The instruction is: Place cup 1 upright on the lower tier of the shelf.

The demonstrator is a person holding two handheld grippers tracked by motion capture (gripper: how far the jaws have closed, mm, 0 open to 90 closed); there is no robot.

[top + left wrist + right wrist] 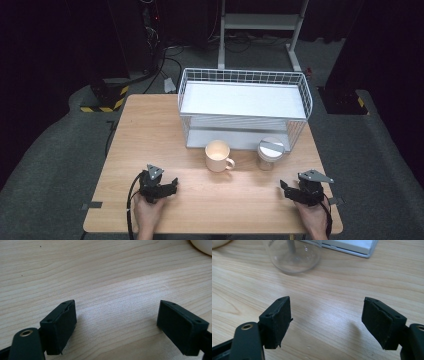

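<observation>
Cream mug (218, 155) with a small handle turned to the right, standing upright on the light wooden desk (150, 130), just in front of the white wire rack (245, 107). Right of the mug, near it, a clear glass jar (270, 154) with a grey lid. Nearer than the mug, left gripper (172, 186) and right gripper (286, 190), jaws wide, holding nothing.

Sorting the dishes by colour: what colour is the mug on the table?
Cream, with a matching handle; the mug shows best in the high view.
</observation>
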